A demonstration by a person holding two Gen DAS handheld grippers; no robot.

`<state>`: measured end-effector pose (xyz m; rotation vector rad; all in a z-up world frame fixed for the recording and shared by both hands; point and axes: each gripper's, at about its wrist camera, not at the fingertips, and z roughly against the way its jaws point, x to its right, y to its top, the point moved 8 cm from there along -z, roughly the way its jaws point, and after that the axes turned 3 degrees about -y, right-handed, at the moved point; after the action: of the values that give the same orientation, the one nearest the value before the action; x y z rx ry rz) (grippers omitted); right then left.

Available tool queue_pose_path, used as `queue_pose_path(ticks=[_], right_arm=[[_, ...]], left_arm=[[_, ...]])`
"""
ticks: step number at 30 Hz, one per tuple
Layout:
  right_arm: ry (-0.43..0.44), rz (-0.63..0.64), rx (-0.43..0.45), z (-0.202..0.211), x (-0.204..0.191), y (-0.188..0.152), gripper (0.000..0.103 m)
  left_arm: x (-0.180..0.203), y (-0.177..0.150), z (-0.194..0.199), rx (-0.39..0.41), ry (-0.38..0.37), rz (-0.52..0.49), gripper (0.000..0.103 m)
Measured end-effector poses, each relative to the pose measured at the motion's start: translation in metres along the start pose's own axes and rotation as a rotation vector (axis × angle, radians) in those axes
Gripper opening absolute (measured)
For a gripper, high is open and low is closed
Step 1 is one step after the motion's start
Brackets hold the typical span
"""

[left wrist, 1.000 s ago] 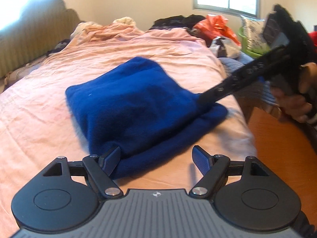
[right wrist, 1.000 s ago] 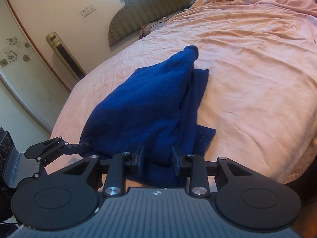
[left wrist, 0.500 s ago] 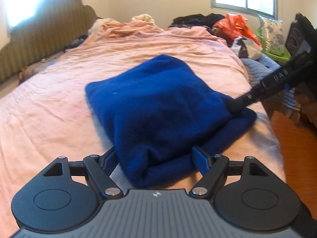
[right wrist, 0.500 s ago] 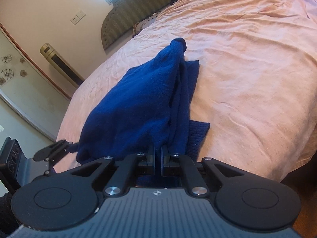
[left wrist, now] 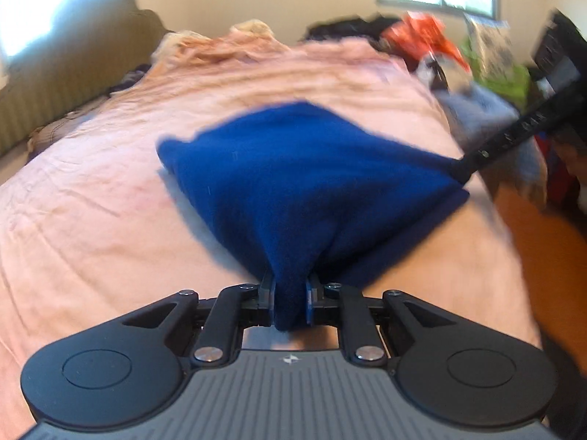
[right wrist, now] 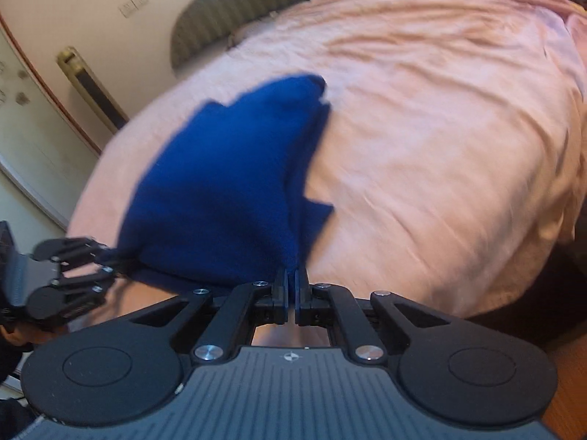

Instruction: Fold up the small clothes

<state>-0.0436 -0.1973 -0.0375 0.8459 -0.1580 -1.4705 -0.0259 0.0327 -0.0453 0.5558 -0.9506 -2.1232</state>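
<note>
You are working over a bed under a rumpled pink sheet (left wrist: 91, 220), in a room with cream walls. At its near edge, your left gripper (left wrist: 290, 293) is clamped on one corner of the blue garment (left wrist: 293, 168) and your right gripper (right wrist: 292, 286) on the other. A pile of clothes and bags (left wrist: 433, 40) crowds the far right corner. Only the right wrist view shows the upholstered headboard (right wrist: 234, 3).

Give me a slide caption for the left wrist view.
Left gripper pinches the blue garment on the pink bedsheet.
</note>
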Motion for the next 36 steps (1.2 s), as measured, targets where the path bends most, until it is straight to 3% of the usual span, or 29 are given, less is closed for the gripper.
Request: queue_pose_path(ticks=[1, 3, 4, 5, 6, 7, 8, 9, 10, 12, 14, 17, 21, 22, 23, 24, 28, 33, 36], right_arm=[[0.002, -0.008, 0.011, -0.002, 0.000, -0.001, 0.006], [0.010, -0.035, 0.035, 0.000, 0.000, 0.001, 0.022], [0.011, -0.042, 0.040, 0.004, -0.001, 0.003, 0.036], [0.031, -0.039, 0.043, 0.008, -0.001, 0.006, 0.056], [0.053, -0.041, 0.063, 0.015, -0.001, 0.011, 0.063], [0.081, -0.050, 0.103, 0.024, 0.000, 0.017, 0.068], [0.118, -0.069, 0.142, 0.032, 0.003, 0.025, 0.068], [0.158, -0.097, 0.166, 0.035, 0.006, 0.035, 0.068], [0.193, -0.126, 0.178, 0.035, 0.007, 0.043, 0.069], [0.255, -0.162, 0.173, 0.018, 0.010, 0.062, 0.071], [0.252, -0.186, 0.140, -0.007, 0.013, 0.076, 0.071], [0.213, -0.181, 0.088, -0.046, 0.016, 0.094, 0.072], [0.201, -0.151, 0.003, -0.086, 0.004, 0.098, 0.070], [0.209, -0.134, 0.017, -0.087, -0.003, 0.098, 0.052], [0.218, -0.122, -0.005, -0.091, -0.010, 0.095, 0.026], [0.221, -0.114, -0.017, -0.094, -0.016, 0.093, 0.026], [0.187, -0.069, 0.033, -0.082, -0.036, 0.092, 0.024], [0.295, -0.043, 0.082, -0.071, -0.084, 0.105, 0.024], [0.345, -0.040, 0.064, -0.086, -0.114, 0.109, 0.024]], left_arm=[[0.001, 0.000, 0.001, 0.009, -0.001, -0.007, 0.014], [-0.002, 0.003, 0.006, 0.003, -0.012, 0.006, 0.018], [-0.004, 0.004, 0.010, -0.002, -0.037, 0.017, 0.020], [-0.007, 0.005, 0.016, -0.007, -0.068, 0.026, 0.030], [-0.012, 0.006, 0.023, -0.007, -0.097, 0.047, 0.043], [-0.019, 0.008, 0.031, 0.005, -0.124, 0.081, 0.053], [-0.030, 0.011, 0.040, 0.032, -0.150, 0.136, 0.075], [-0.044, 0.015, 0.047, 0.072, -0.171, 0.220, 0.087], [-0.061, 0.020, 0.051, 0.122, -0.194, 0.341, 0.089], [-0.091, 0.025, 0.043, 0.180, -0.309, 0.645, 0.089], [-0.108, 0.024, 0.016, 0.183, -0.438, 0.895, 0.089], [-0.109, 0.020, -0.035, 0.067, -0.433, 0.998, 0.088], [-0.106, 0.036, -0.069, 0.055, -0.444, 0.984, 0.087], [-0.106, 0.038, -0.075, 0.044, -0.432, 0.986, 0.084], [-0.103, 0.040, -0.079, 0.032, -0.411, 0.965, 0.060], [-0.101, 0.039, -0.084, 0.008, -0.367, 0.927, 0.034], [-0.099, 0.036, -0.081, 0.005, -0.293, 0.822, 0.026], [-0.112, 0.045, -0.030, 0.049, -0.210, 0.677, 0.025], [-0.146, 0.037, -0.003, 0.058, -0.150, 0.670, 0.025]])
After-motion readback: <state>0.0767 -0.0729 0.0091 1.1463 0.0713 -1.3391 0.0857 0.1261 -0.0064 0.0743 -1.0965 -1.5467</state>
